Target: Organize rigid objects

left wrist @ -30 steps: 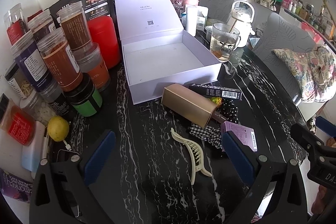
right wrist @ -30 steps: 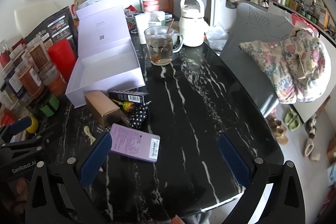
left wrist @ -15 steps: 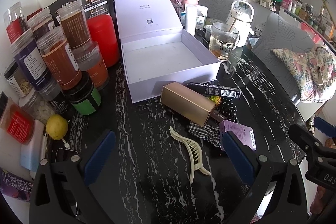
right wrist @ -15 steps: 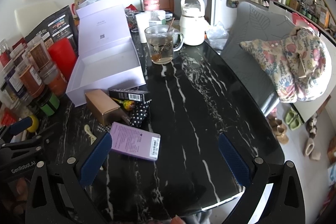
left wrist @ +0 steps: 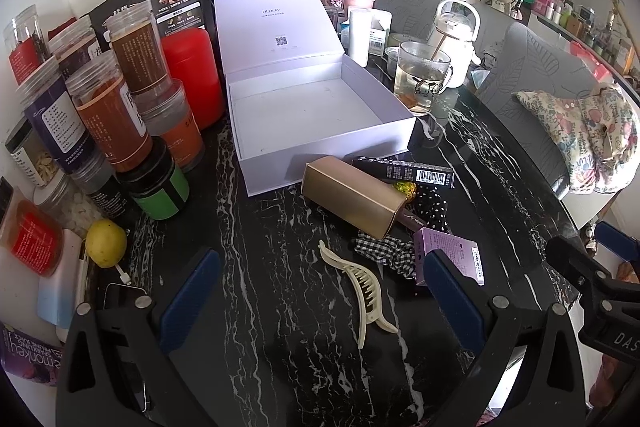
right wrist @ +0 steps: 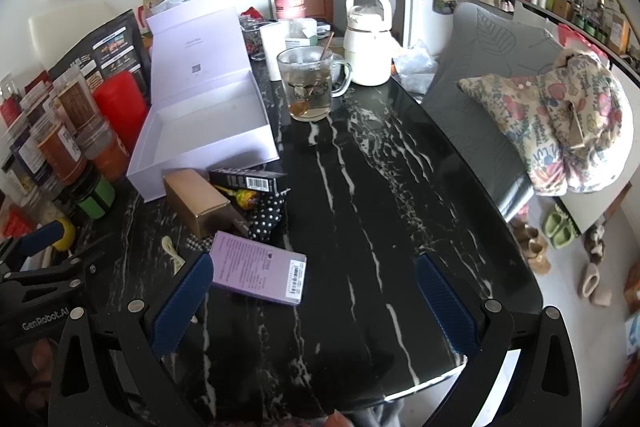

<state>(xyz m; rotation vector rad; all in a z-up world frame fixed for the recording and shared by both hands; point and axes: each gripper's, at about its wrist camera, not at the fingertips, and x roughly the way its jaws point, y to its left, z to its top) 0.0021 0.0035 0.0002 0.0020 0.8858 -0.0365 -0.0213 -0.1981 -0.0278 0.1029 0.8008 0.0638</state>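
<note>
Only left view shows hair clip point(left wrist: 366, 291), claws apparently spread

Bench layout, both wrist views

Open box point(left wrist: 316, 115) stands at bench point(left wrist: 280, 287) centre; jars point(left wrist: 108, 115) to its left, mug point(left wrist: 420, 83) to its right. Before the box lies a carton point(left wrist: 352, 197); nearer still, hair clip point(left wrist: 364, 291) left, flat pack point(right wrist: 256, 267) right.

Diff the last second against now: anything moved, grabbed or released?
Nothing grabbed or released. Both grippers, left and right, stay open and empty, with only a slight camera drift. The open white gift box, gold rectangular carton, cream plastic hair claw and lilac flat box lie where they were.
</note>
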